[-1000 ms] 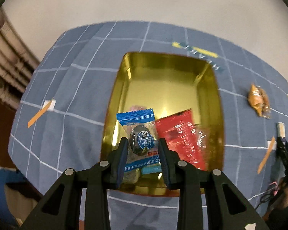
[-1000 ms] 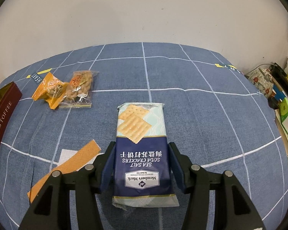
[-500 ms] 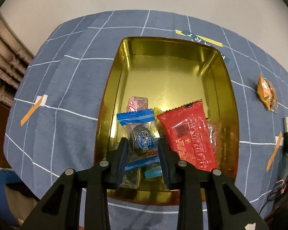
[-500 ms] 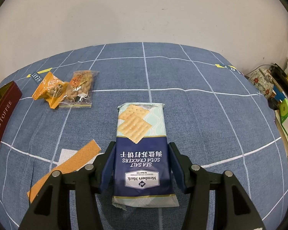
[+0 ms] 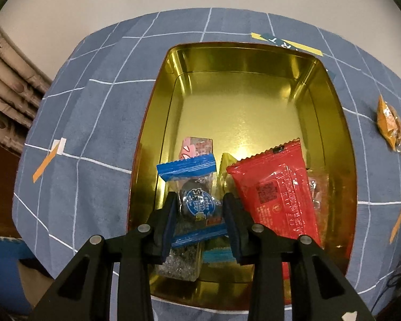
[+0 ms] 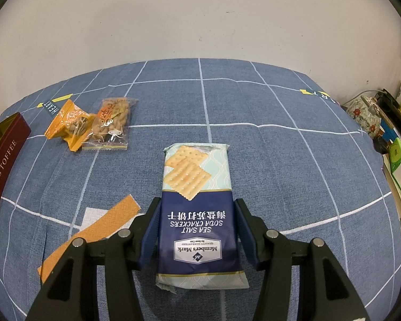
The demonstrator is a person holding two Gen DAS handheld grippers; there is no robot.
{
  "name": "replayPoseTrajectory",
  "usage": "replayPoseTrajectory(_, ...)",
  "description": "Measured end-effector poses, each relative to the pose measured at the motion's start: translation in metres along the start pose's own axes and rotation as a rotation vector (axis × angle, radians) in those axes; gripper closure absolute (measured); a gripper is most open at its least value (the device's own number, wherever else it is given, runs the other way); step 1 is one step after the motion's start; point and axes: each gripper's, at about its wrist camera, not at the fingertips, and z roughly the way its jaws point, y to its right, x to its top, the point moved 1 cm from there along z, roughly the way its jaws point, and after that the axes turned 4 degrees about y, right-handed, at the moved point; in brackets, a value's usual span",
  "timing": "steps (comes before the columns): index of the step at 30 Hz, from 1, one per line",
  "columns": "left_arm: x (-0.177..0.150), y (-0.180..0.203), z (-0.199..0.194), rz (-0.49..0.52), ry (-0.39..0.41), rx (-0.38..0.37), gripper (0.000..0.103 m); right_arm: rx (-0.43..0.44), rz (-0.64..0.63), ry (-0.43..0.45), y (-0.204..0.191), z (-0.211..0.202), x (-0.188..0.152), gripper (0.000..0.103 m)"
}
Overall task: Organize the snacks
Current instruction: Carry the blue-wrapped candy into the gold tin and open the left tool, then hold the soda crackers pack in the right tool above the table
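— Over the tin [image 5: 334,112], what is the left gripper [image 5: 200,224] doing?
— Its jaws have just been opening; the blue candy [image 5: 193,203] sits loosely between them, left of the red packet [image 5: 275,195].
— And right of the tin?
— The right gripper [image 6: 197,230] clamps the crackers [image 6: 196,184] on the cloth [image 6: 280,160].

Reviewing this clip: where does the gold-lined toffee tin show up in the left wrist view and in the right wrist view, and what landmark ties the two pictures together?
Left wrist view: the toffee tin fills the middle of the picture, open, with snacks in its near end.
Right wrist view: only its dark red side shows at the far left edge.
Shared landmark: the orange snack packet, right of the tin in the left wrist view, lies just right of it here too.
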Motion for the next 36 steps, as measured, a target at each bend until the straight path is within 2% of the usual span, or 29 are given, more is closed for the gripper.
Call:
replayPoseTrajectory(14, -0.003, -0.007, -0.006, -0.024, 0.002, -0.003, 0.044, -0.001, 0.0, 0.0, 0.0, 0.0, 0.0, 0.048)
replayPoseTrajectory(20, -0.001, -0.016, -0.016, -0.075, 0.007, -0.039, 0.04, 0.0, -0.001, -0.005, 0.0, 0.0, 0.0, 0.048)
replayPoseTrajectory(28, -0.003, -0.018, -0.031, -0.092, 0.034, -0.074, 0.035, 0.0, -0.002, -0.015, 0.0, 0.002, 0.0, 0.048)
replayPoseTrajectory(36, -0.008, -0.018, -0.033, -0.077, 0.042, -0.098, 0.034, -0.002, 0.0, -0.028, -0.001, 0.002, 0.002, 0.048)
